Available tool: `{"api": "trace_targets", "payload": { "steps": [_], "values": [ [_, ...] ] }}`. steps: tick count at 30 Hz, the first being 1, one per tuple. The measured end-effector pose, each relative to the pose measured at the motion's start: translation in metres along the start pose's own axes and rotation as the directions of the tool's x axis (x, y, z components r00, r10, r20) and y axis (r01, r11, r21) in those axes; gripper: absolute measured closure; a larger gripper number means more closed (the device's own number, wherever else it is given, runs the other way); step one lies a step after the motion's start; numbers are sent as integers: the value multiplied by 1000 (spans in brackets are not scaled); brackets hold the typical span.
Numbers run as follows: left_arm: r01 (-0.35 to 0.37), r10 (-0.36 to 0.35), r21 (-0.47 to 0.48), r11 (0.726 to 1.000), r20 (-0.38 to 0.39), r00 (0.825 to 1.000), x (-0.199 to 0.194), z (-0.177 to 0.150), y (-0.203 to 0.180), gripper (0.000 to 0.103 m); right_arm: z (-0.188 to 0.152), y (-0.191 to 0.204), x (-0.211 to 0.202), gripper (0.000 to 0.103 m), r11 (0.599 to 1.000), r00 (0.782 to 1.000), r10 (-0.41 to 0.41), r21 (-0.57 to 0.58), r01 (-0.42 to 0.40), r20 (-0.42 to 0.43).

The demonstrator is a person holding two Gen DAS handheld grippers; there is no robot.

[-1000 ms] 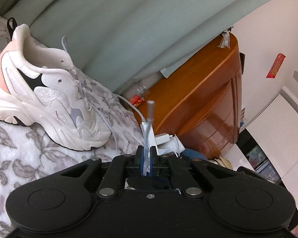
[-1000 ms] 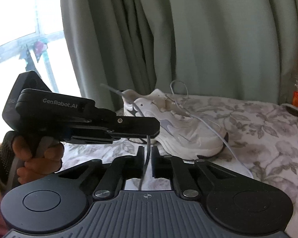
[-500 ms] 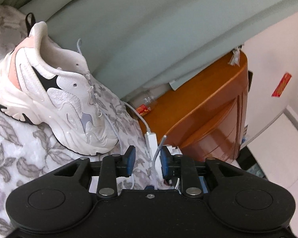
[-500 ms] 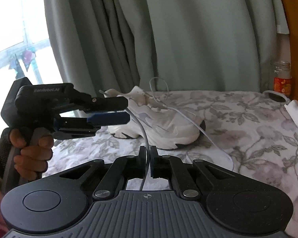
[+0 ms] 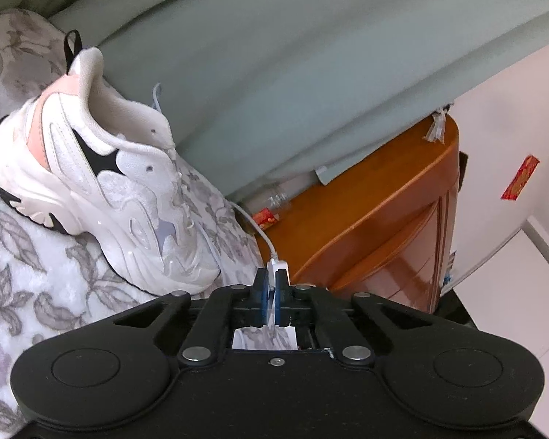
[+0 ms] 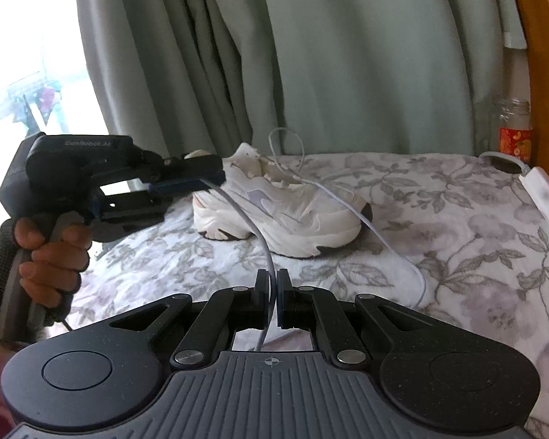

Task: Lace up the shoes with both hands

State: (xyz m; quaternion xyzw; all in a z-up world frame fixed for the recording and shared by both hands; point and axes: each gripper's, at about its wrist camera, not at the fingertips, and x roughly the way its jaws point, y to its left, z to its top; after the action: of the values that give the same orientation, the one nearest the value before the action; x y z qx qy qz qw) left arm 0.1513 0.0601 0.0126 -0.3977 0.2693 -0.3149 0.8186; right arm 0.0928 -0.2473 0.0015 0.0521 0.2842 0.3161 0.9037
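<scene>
A white sneaker (image 5: 106,190) with a pink heel lies on a floral blanket (image 5: 22,274); it also shows in the right wrist view (image 6: 285,216). A pale lace (image 6: 254,226) arcs from my left gripper (image 6: 216,181) to my right gripper (image 6: 272,292). My left gripper (image 5: 272,289) is shut on the lace near its tip. My right gripper's jaws stand a little apart around the lace, which passes loosely between them. The other lace end (image 6: 380,241) trails over the toe onto the blanket.
Green curtains (image 6: 311,55) hang behind the bed. A wooden cabinet (image 5: 384,226) stands at the right. A glass jar (image 6: 514,131) and a white charger cable (image 5: 260,234) lie at the bed's edge. A bright window (image 6: 25,55) is at left.
My left gripper went from shut to open, then shut again on the lace, nearer the shoe. My right gripper's jaws have eased apart around the lace.
</scene>
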Motion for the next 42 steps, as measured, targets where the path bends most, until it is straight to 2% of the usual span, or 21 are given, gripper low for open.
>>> {"api": "trace_targets", "payload": {
  "steps": [5,8,11,12,14,16,20,21,25,28,32,35,38,39,42],
  "values": [
    [-1,1,-9,1000,-13,1000,3,0,-1,103,-1,-3,-3,99,1000,1000,-2,4,2,4],
    [-3,3,-13,1000,-13,1000,2,0,-1,103,-1,-6,-6,89,1000,1000,-6,15,6,15],
    [-11,11,-13,1000,-17,1000,3,0,-1,103,-1,-9,-9,67,1000,1000,-10,25,9,25],
    [-16,16,-12,1000,-21,1000,3,0,0,103,-1,-10,-9,56,1000,1000,-11,28,11,29],
    [-19,19,-14,1000,-27,999,4,-1,0,103,-1,-11,-11,48,999,999,-14,35,13,36],
    [-20,19,-16,1000,-30,999,5,-1,1,103,-1,-13,-13,17,999,999,-17,42,15,43],
    [-22,22,-8,1000,-33,999,6,-1,-1,103,-1,-17,-18,7,998,998,-14,58,10,65],
    [-22,22,-7,1000,-32,999,5,-1,-1,103,-1,-19,-19,0,998,997,-14,63,9,72],
    [-28,28,-9,1000,-28,999,4,-1,0,103,-1,-26,-22,0,995,994,-24,100,13,105],
    [-29,29,-10,1000,-26,999,3,0,0,103,-3,-31,-26,0,992,985,-66,116,48,158],
    [-31,31,-9,999,-26,999,3,0,0,103,-4,-38,-29,0,993,982,-67,110,48,177],
    [-34,34,-9,999,-25,999,2,-1,-2,103,-4,-47,-32,0,989,987,2,143,-26,163],
    [-35,34,-8,999,-29,999,2,0,-2,103,-3,-54,-33,0,987,988,16,154,-39,153],
    [-34,34,-8,999,-29,999,2,-1,-3,103,-2,-58,-33,0,986,985,23,161,-51,170],
    [-34,33,-5,999,-32,999,2,-1,-3,103,-4,-75,-36,0,962,959,130,203,-184,253]
  ]
}}
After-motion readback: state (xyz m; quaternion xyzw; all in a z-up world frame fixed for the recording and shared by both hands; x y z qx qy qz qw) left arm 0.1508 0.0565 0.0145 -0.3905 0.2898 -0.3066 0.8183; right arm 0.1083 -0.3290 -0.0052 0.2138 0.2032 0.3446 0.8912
